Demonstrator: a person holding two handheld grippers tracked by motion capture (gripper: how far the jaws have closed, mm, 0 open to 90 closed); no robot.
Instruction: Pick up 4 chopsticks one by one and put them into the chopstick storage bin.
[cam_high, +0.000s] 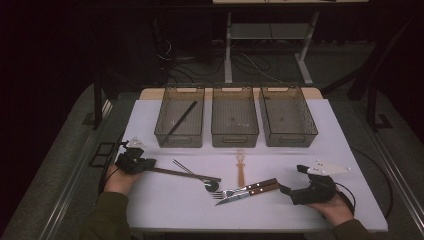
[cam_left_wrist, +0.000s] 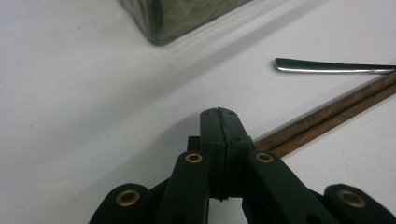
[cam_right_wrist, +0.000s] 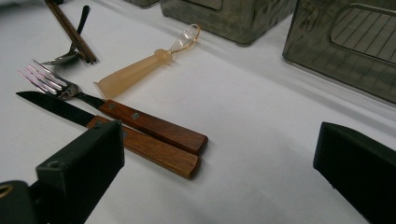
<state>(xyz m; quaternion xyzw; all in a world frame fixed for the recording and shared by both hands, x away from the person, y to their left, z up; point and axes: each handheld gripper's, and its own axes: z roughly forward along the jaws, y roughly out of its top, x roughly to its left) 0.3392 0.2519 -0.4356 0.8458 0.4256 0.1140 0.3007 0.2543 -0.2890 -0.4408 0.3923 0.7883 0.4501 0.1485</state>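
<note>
A: Start at the left. What is the left gripper (cam_high: 145, 164) doing?

B: Its jaws are pressed together with nothing between them, just beside the near ends of the chopsticks (cam_left_wrist: 327, 119), which lie on the white table (cam_high: 165, 200) and run toward the spoon (cam_high: 214, 185).

A: How will the chopsticks handle?

B: Light, stiff and thin, I judge. They could roll or scissor apart, so I would pinch both together near the thicker end.

A: And further right?

B: The fork (cam_right_wrist: 112, 106) and the knife (cam_right_wrist: 140, 140) lie side by side, wooden handles toward the right gripper (cam_right_wrist: 219, 172), whose jaws stand spread wide and hold nothing.

A: Where should it grip?

B: On the wooden handles: flat, probably less slippery than the steel. The bins (cam_high: 235, 122) wait at the far edge.
</note>
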